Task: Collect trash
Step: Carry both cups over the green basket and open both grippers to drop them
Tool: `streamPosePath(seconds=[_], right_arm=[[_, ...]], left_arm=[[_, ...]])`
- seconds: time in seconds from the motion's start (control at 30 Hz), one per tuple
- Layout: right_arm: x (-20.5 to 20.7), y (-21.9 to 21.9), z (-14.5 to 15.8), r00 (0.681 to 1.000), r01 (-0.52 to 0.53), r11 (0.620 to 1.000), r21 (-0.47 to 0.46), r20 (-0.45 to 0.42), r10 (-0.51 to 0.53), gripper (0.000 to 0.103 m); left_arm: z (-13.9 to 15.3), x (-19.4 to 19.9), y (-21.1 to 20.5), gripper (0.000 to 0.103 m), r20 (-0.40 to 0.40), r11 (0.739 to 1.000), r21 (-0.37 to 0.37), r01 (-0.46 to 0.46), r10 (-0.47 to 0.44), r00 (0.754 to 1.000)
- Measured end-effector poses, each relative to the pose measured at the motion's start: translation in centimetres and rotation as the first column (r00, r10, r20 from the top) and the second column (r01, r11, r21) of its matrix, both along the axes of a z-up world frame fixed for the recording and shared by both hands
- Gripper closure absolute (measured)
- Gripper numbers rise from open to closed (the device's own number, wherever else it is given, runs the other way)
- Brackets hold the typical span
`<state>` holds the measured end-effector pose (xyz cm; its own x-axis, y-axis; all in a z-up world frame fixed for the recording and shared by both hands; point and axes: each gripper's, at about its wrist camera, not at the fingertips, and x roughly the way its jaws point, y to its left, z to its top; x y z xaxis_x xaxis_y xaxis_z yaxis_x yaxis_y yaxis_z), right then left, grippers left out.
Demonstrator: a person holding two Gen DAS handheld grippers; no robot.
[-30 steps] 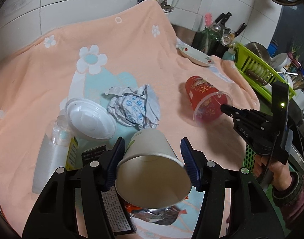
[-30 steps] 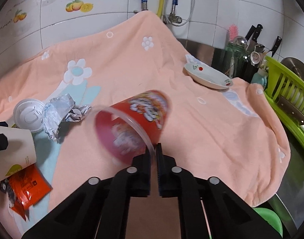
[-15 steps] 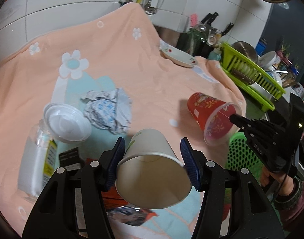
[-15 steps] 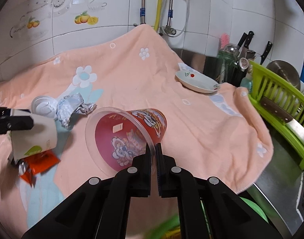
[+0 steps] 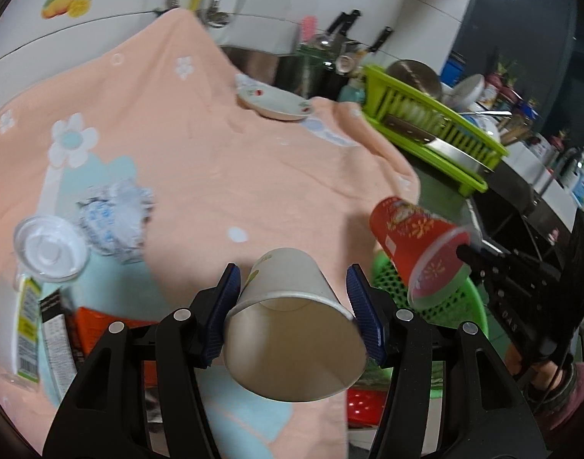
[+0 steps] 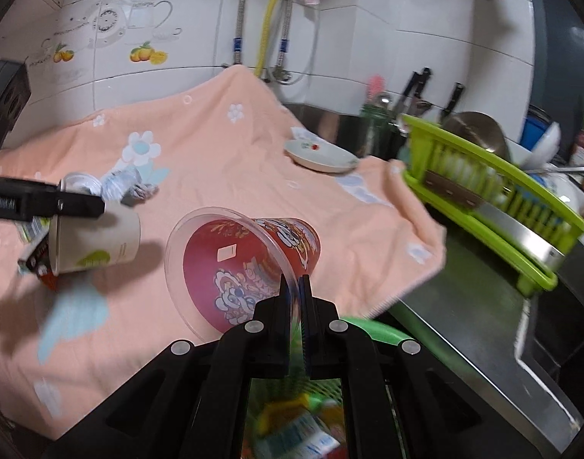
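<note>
Between my left gripper's (image 5: 292, 306) blue pads a white paper cup (image 5: 292, 325) is clamped on its side, mouth toward the camera, above the peach cloth's (image 5: 215, 160) near edge. My right gripper (image 6: 296, 287) is pinched shut on the clear rim of a red cup (image 6: 250, 267), held tilted over a green basket (image 5: 445, 306) of trash beside the cloth. On the cloth lie a crumpled wrapper (image 5: 112, 218), a clear lid (image 5: 49, 252), packets (image 5: 54, 329) and a plate (image 5: 276, 103); a green rack (image 6: 495, 191) stands beyond.
</note>
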<state>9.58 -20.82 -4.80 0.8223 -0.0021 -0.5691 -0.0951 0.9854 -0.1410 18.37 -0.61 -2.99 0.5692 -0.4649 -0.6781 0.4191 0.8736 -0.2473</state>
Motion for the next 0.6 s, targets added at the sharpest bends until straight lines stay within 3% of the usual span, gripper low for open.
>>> streamPosePath(seconds=[0.33, 0.6], right_arm=[[-4.9, -6.0, -2.5, 0.988, 0.138, 0.990, -0.013, -0.072, -0.139, 0.098], [-6.5, -8.7, -4.2, 0.975, 0.198, 0.980, 0.006, -0.109, -0.196, 0.097]], left_arm=[[0.1, -2.4, -7.1, 0.046, 0.006, 0.991, -0.011, 0.134, -0.134, 0.991], [-0.4, -4.1, -11.6, 0.046, 0.000, 0.977, 0.003, 0.214, -0.214, 0.977]])
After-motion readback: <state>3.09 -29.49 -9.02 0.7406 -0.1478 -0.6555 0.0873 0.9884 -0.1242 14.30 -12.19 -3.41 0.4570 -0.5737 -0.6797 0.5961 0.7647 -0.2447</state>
